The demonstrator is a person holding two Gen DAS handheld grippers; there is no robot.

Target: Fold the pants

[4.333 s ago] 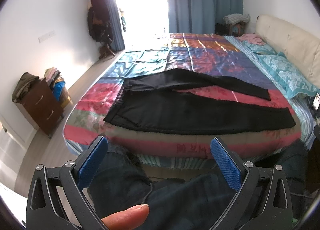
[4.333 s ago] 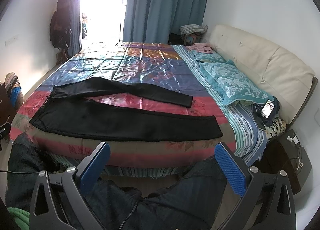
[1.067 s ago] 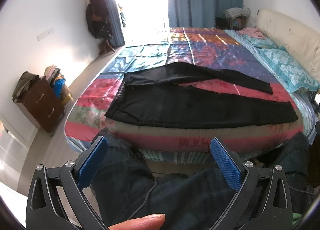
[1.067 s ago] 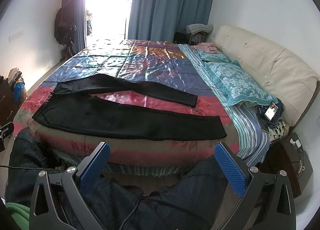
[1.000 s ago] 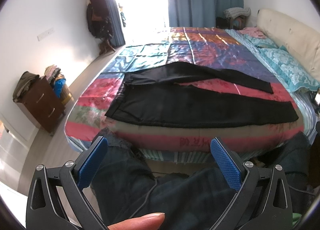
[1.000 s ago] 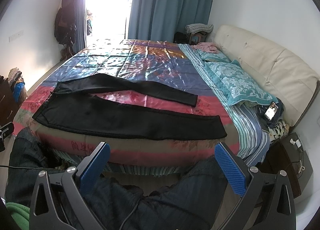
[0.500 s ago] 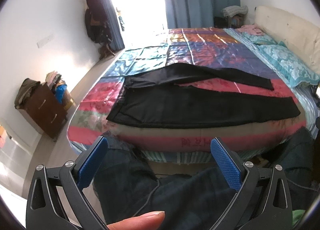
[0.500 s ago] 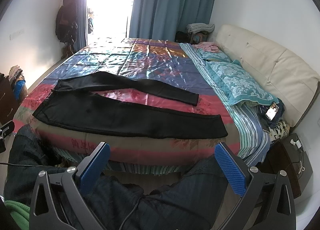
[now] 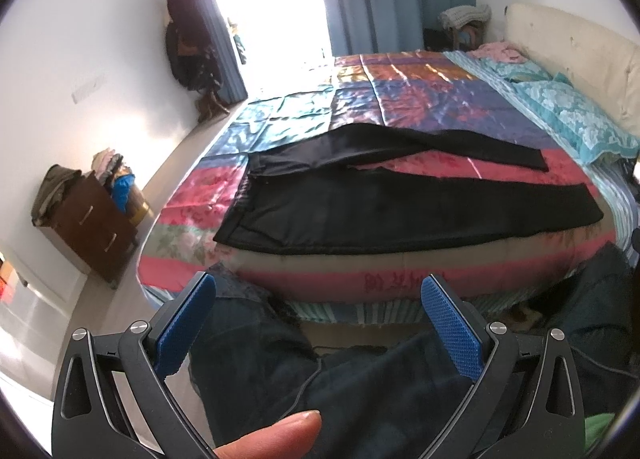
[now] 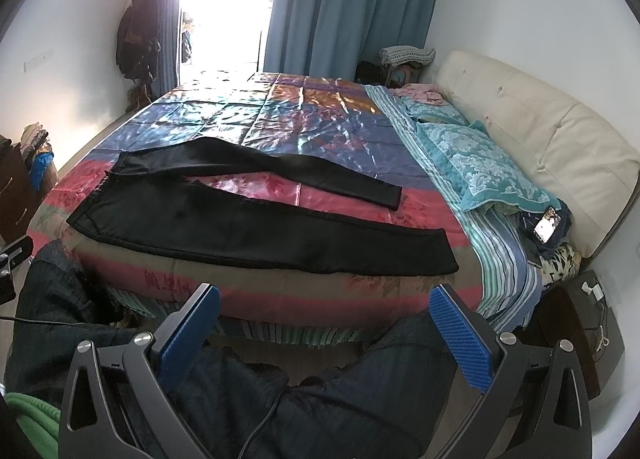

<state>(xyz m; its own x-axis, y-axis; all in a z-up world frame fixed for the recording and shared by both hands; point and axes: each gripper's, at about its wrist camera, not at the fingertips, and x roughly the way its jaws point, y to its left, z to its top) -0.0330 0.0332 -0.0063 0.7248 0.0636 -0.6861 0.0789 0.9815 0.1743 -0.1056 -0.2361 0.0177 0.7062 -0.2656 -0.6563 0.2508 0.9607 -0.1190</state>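
Black pants [image 9: 380,211] [image 10: 248,227] lie flat on the colourful bedspread [image 9: 420,99] [image 10: 280,119], waist to the left, both legs spread apart toward the right. The near leg runs along the bed's front edge. My left gripper [image 9: 318,295] hangs open in front of the bed, short of the pants, with nothing between its blue pads. My right gripper [image 10: 326,307] is likewise open and empty, below the near leg's cuff end. A thumb [image 9: 272,435] shows at the bottom of the left wrist view.
A person's legs in dark jeans [image 9: 280,371] [image 10: 320,399] sit between the grippers and the bed. A brown dresser [image 9: 88,227] stands left, a teal pillow [image 10: 480,167] and cream headboard [image 10: 540,131] right, a phone [image 10: 546,225] by the pillow, a nightstand [image 10: 576,323] at lower right.
Both grippers have moved a little closer to the bed, so the pants look larger. The pants have not moved and both grippers stay open.
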